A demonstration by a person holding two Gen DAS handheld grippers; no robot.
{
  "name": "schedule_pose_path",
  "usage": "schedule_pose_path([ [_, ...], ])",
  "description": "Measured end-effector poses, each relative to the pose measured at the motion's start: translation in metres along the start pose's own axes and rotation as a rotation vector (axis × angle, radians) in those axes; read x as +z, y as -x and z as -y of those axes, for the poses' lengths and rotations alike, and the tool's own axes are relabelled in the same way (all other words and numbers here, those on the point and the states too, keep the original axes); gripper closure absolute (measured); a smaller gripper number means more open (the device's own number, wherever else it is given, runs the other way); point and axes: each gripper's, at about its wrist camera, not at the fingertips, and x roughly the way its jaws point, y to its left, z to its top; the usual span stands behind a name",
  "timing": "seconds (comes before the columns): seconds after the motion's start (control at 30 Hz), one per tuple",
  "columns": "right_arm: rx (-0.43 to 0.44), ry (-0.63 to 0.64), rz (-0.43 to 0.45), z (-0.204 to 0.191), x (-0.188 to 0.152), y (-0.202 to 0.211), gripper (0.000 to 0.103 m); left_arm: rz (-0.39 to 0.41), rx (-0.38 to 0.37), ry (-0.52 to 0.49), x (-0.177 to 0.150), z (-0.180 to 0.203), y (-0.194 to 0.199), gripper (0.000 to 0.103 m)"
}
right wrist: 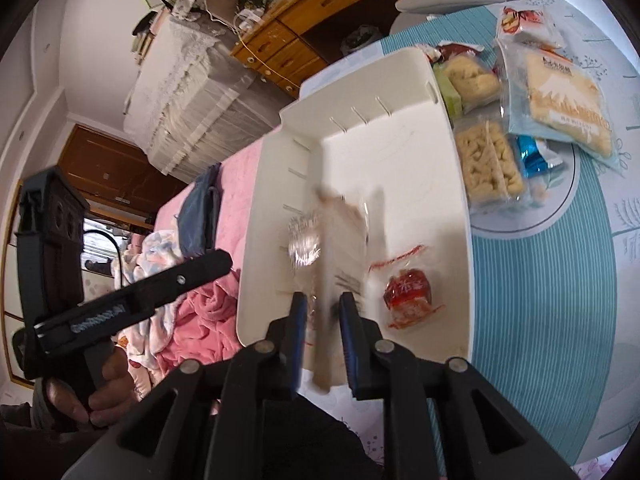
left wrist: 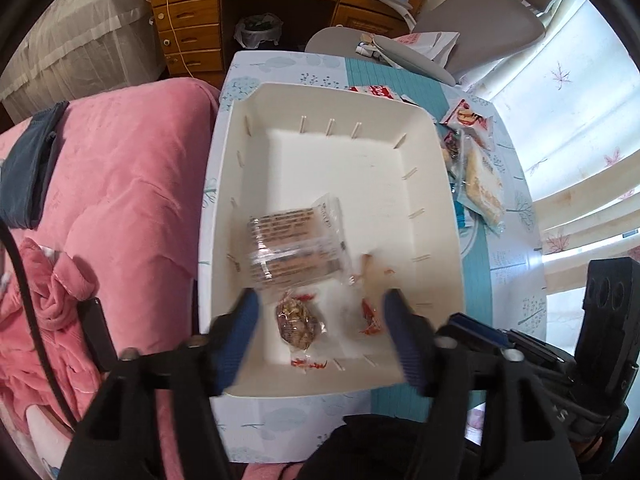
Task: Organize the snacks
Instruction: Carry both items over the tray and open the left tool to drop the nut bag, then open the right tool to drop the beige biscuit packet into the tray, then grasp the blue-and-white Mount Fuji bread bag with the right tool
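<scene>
The left tool hangs released over the near end of a smooth white plastic bin; the right tool, spread, has a blurred clear wrapper between its pads. Crinkly wrapped snacks lie inside; more packets sit along the surface's far-right edge.

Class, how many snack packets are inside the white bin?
3: a large clear pack at the middle, a small nut packet nearer the camera, a blurred red-edged packet on its right. Others may be hidden.
</scene>
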Motion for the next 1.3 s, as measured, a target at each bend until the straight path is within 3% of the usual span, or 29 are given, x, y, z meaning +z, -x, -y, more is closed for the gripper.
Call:
schedule_pose_path([
  [0.07, -0.025, 0.0, 0.015, -0.002, -0.001, 0.004, 0.046, 0.001, -0.001, -0.012, 0.004, 0.0, 0.001, 0.031],
  [0.13, -0.036, 0.001, 0.028, -0.002, -0.001, 0.009, 0.044, -0.002, -0.004, -0.025, 0.009, 0.003, 0.002, 0.022],
  [0.4, -0.121, -0.104, 0.052, 0.022, 0.004, 0.034, 0.035, -0.067, -0.03, -0.125, 0.037, 0.037, -0.002, 0.022],
  [0.47, -0.139, -0.141, 0.07, 0.032, 0.008, 0.043, 0.034, -0.073, -0.021, -0.167, 0.046, 0.05, -0.001, 0.022],
  [0.6, -0.164, -0.181, 0.125, 0.049, 0.018, 0.06, 0.023, -0.084, 0.036, -0.271, 0.067, 0.081, -0.002, 0.022],
  [0.83, -0.207, -0.213, 0.207, 0.079, 0.047, 0.078, 0.021, -0.082, 0.074, -0.385, 0.109, 0.131, -0.009, 0.022],
  [0.93, -0.22, -0.236, 0.242, 0.094, 0.06, 0.082, 0.014, -0.088, 0.105, -0.439, 0.128, 0.152, -0.019, 0.022],
  [1.1, -0.233, -0.27, 0.265, 0.121, 0.079, 0.081, 0.013, -0.106, 0.157, -0.518, 0.156, 0.181, -0.042, 0.022],
  [1.3, -0.308, -0.307, 0.26, 0.154, 0.101, 0.067, 0.013, -0.14, 0.26, -0.631, 0.178, 0.211, -0.086, 0.021],
])
